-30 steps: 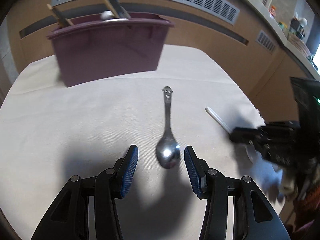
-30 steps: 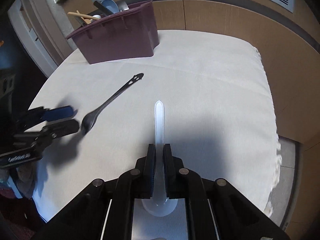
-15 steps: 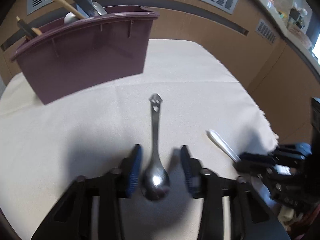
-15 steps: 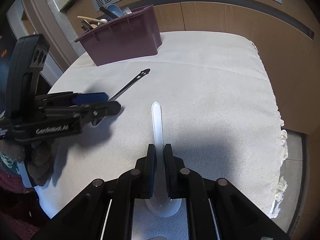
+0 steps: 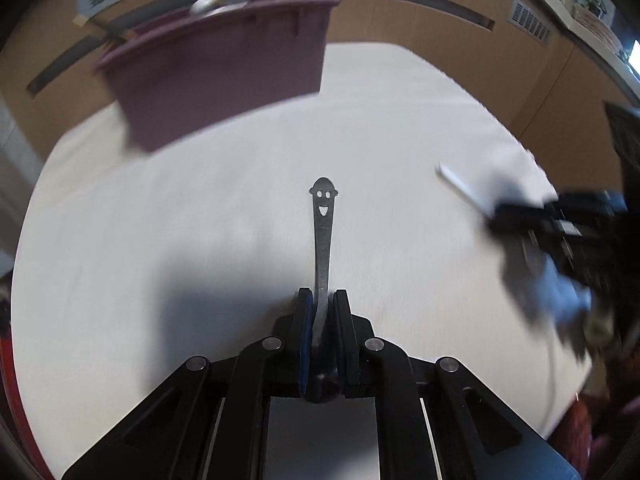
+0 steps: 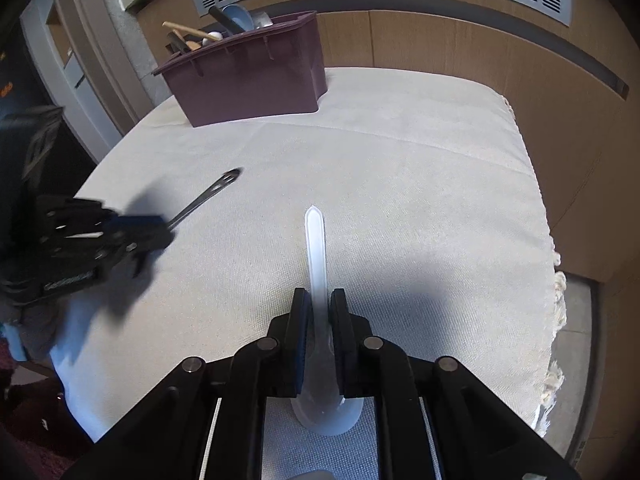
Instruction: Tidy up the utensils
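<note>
Left gripper point(image 5: 320, 300): its black jaws were closing, blue pads clamped on the neck of a metal spoon with a smiling face cut into its handle tip point(image 5: 323, 236).
Right gripper point(image 6: 319, 300): jaws opening, a white plastic spoon point(image 6: 316, 248) between them, its bowl underneath; whether the pads pressed it, I cannot tell.
Maroon plastic utensil bin point(image 6: 256, 84): stood at the far edge of the cream cloth-covered table point(image 6: 420, 184), holding wooden and metal utensils.

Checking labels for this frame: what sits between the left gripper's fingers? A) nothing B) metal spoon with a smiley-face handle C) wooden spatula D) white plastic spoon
B: in the left wrist view the metal spoon runs out from between the closing left gripper, its smiley handle end pointing away.
</note>
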